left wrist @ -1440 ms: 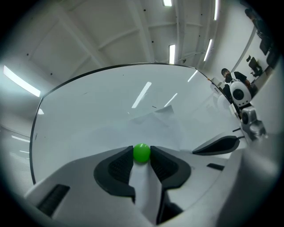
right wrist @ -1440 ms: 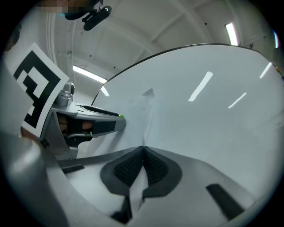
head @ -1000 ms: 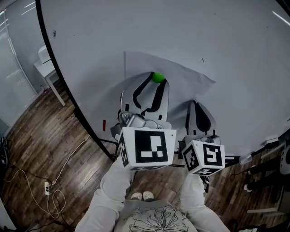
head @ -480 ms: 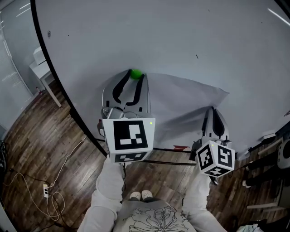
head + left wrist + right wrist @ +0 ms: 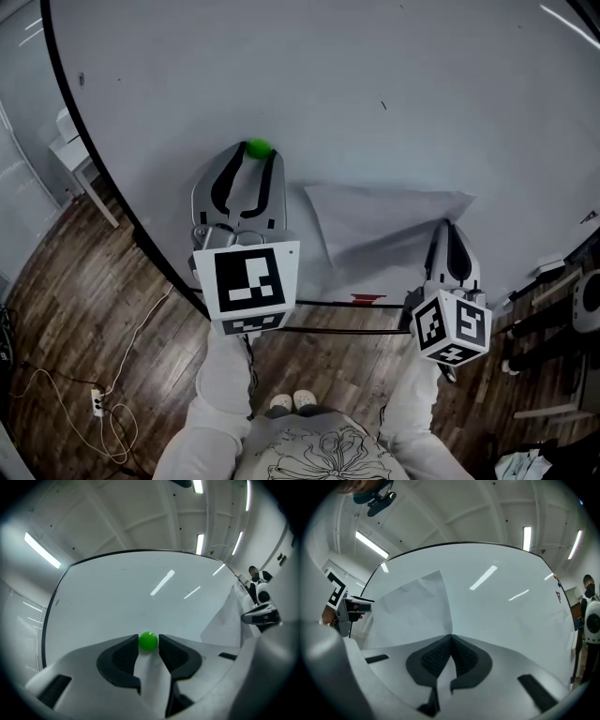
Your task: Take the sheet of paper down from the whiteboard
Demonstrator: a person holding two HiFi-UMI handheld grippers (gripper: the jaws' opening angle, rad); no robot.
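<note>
A white sheet of paper (image 5: 375, 220) hangs loose in front of the whiteboard (image 5: 375, 75), right of centre in the head view. My right gripper (image 5: 448, 228) is shut on its lower right corner; in the right gripper view the paper (image 5: 412, 606) runs from the closed jaws of that gripper (image 5: 450, 637) up to the left. My left gripper (image 5: 251, 155) is shut on a small green ball magnet (image 5: 257, 147) against the board, left of the sheet and apart from it. The magnet (image 5: 148, 641) sits between the tips of the left gripper (image 5: 149, 643).
The board's black frame (image 5: 141, 234) curves down the left. A red marker (image 5: 367, 299) lies on the tray under the board. A white table (image 5: 70, 141) stands at far left, with a cable and power strip (image 5: 98, 398) on the wood floor. Stands and gear (image 5: 572, 309) crowd the right.
The green magnet, first on the sheet, is now off its left edge in my left gripper. My right gripper has carried the freed sheet to the right.
</note>
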